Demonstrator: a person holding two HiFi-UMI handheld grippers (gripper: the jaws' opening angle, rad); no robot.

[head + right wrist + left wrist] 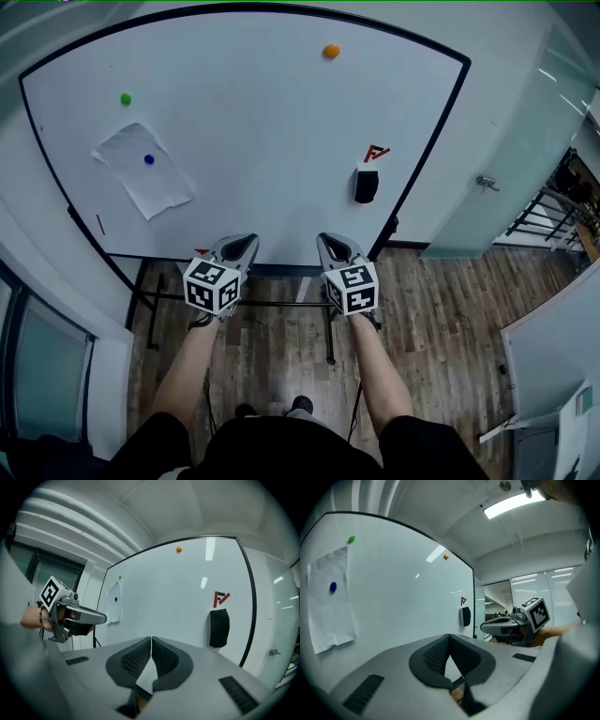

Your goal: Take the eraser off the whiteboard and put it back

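Left gripper (236,248) and right gripper (336,248) both hover closed and empty, apart from the eraser (366,185) stuck on the whiteboard (262,131)

Bright, even overhead light (fisheye-warped, dark corners).

Held out on bare forearms (187,366), side by side yet apart: left gripper (239,247) and right gripper (334,247), roughly level, jaws closed, empty.

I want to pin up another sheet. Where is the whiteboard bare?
Bare: the wide middle between the white paper sheet and the black eraser, below the orange magnet. Crowded only by the eraser and red mark.
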